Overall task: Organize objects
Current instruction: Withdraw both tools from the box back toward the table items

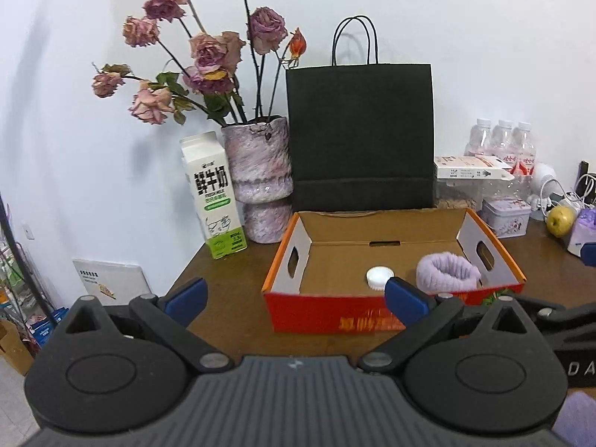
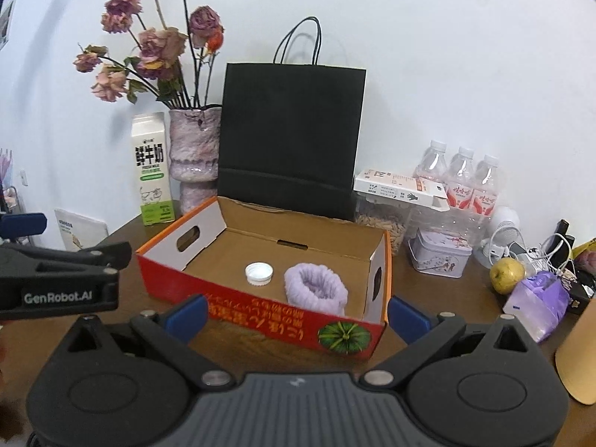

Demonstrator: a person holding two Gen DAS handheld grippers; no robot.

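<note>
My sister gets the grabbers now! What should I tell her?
Left gripper: open, empty, held in front of the red cardboard box.
Right gripper: open, empty, also facing the box.
Already in the box: white bottle cap and purple fuzzy band, side by side.
On the table at the right, outside the box: yellow apple, purple packet, small tin.
Probably next: the right gripper takes the apple or the packet.
</note>
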